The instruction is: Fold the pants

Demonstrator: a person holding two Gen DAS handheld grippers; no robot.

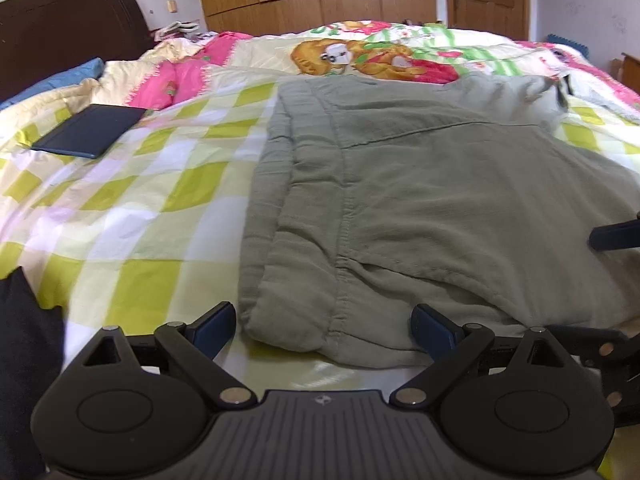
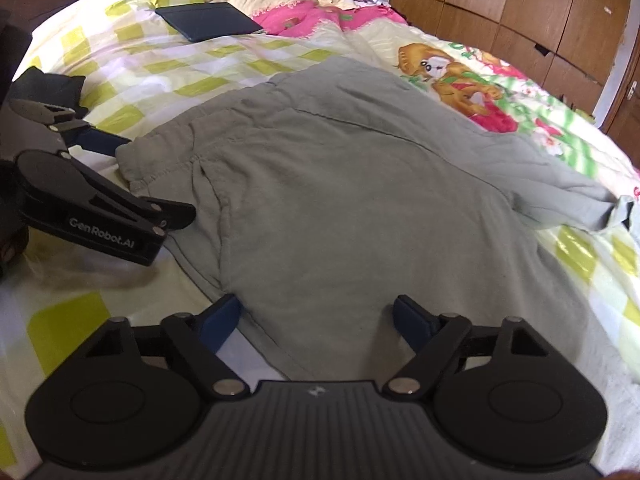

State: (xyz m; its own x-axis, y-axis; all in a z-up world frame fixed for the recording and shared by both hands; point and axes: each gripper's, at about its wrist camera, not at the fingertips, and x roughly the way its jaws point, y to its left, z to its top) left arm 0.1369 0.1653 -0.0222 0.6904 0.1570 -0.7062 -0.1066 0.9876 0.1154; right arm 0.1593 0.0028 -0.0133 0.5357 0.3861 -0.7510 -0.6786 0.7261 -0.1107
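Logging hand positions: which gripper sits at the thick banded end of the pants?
The left gripper, fingers open around the pants waistband corner; the right gripper is further along.

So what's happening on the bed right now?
Left gripper and right gripper: jaws open, holding nothing. Green pants lying flat on the bedspread. Dark tablet case off to the side, clear.

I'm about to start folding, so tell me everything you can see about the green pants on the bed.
The pants are pale grey-green, of soft, wrinkled, matte cloth that looks like thin cotton. They lie spread fairly flat on the checked bedspread, with a thick gathered waistband, visible seams and a pocket opening. One far end is bunched. The left gripper and right gripper sit open at the near edge, fingers either side of the cloth, not closed on it.
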